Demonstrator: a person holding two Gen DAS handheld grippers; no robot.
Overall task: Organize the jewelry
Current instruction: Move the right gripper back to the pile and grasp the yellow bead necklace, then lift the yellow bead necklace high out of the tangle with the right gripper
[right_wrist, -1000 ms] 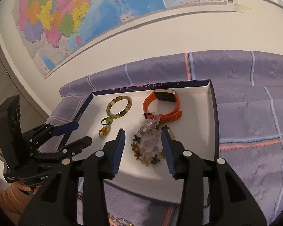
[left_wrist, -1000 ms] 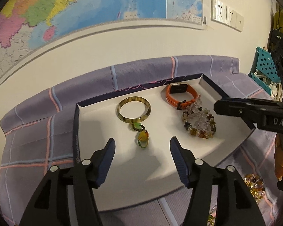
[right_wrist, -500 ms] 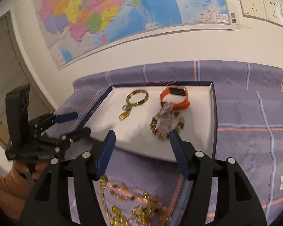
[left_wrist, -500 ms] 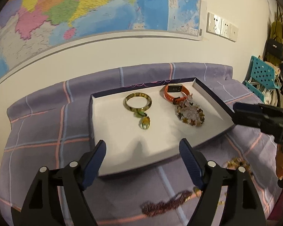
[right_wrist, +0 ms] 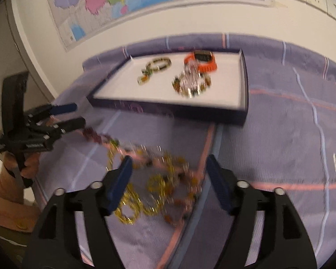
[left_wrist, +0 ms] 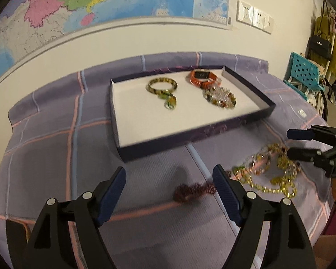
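Both grippers sit low over the near part of the table, aimed at loose jewelry outside the tray. The tray (left_wrist: 246, 89), shallow, white inside with dark walls, stands toward the table's far edge on the purple plaid cloth (left_wrist: 56, 157). Already inside it: a mottled bangle (left_wrist: 163, 85) toward the far-left area with a small green-yellow ring (left_wrist: 170, 103) just in front of it; an orange watch (left_wrist: 202, 77) at the far-right area with a beaded bracelet (left_wrist: 220, 98) touching its near side. Items are kept apart in two groups, probably so they don't tangle.

Not yet sorted: a tangled gold chain necklace (right_wrist: 154, 179) with mixed beads near the table's near edge, and a dark red beaded strand (left_wrist: 193, 191) beside it. They may be linked, but blur hides it.

Left gripper (left_wrist: 169, 196): jaws spread wide, nothing between the pads; the red strand lies on the cloth just ahead, partly behind its right finger. Right gripper (right_wrist: 169, 185): jaws opening, gold tangle lying beneath and between the fingers, pads not pressing on it.

Likely step: set up a pick on the necklace pile. Risk: the chain drags the red strand along or snags on lift.
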